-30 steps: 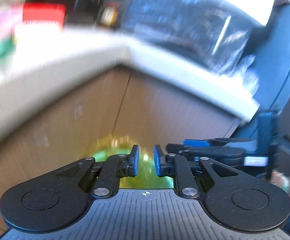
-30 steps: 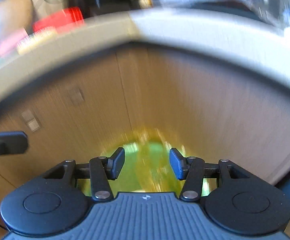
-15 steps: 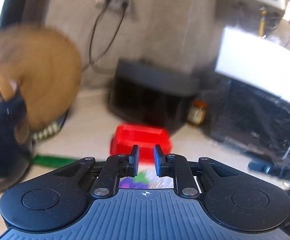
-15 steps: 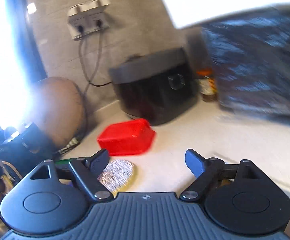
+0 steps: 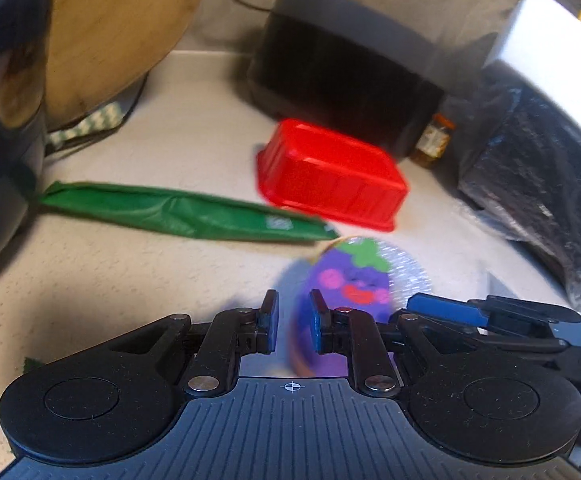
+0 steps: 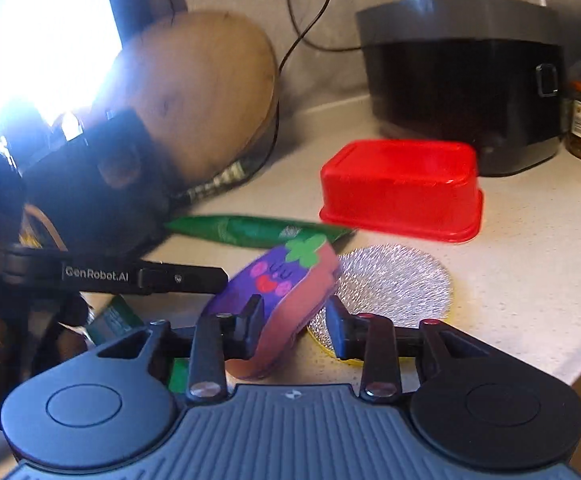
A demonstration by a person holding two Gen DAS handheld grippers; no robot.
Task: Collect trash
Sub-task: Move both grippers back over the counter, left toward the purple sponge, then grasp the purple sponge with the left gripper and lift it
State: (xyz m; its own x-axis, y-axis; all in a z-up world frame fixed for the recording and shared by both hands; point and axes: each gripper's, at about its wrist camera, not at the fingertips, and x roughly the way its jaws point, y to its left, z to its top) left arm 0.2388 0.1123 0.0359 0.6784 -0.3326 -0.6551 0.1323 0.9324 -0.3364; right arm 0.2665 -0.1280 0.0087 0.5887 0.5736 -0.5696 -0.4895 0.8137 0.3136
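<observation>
Purple cartoon cup (image 6: 278,304), tilted, near the counter's (image 6: 510,288) front edge, partly over a silver foil disc (image 6: 394,284). Right gripper (image 6: 293,326) jaws closing, cup between them; contact unclear through blur. Left gripper (image 5: 293,326) narrowly parted, opening slightly, cup behind its gap. Green wrapper (image 5: 178,212) and red tub (image 5: 330,176) lie behind, toward the wall.

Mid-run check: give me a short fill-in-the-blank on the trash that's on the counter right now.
1. The upturned plastic tub is ____.
2. The long flat wrapper beside it is ____.
3. The silver foil disc is ____ in shape.
4. The purple cartoon wrapper lies partly over the ____ disc.

Missing words: red; green; round; foil
</observation>
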